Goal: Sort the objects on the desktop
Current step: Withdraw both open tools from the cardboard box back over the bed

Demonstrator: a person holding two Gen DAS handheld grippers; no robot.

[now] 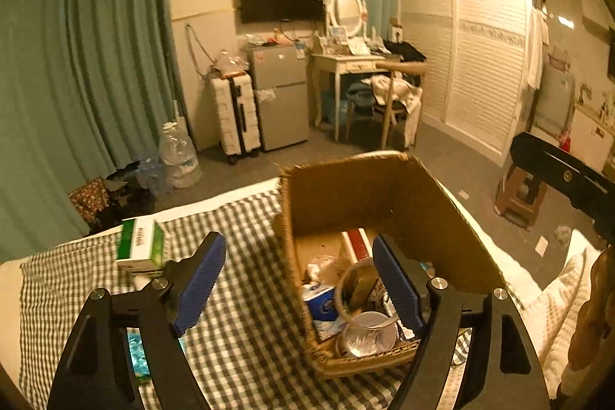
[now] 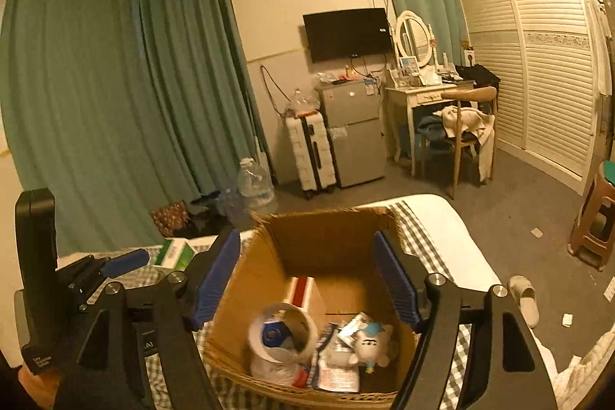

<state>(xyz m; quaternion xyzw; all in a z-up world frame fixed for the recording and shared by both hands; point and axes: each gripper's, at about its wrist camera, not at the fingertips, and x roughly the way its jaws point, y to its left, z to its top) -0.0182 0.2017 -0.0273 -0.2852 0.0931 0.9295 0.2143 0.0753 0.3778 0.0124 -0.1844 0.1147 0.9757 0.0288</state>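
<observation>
Grippers — left, right — both unclenched, empty above basket; next we fetch green box, left of them.

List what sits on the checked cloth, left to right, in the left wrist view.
Teal foil packet at the near left, partly behind the gripper → green-and-white cardboard box → brown woven basket with cardboard walls, filled with small items.
</observation>
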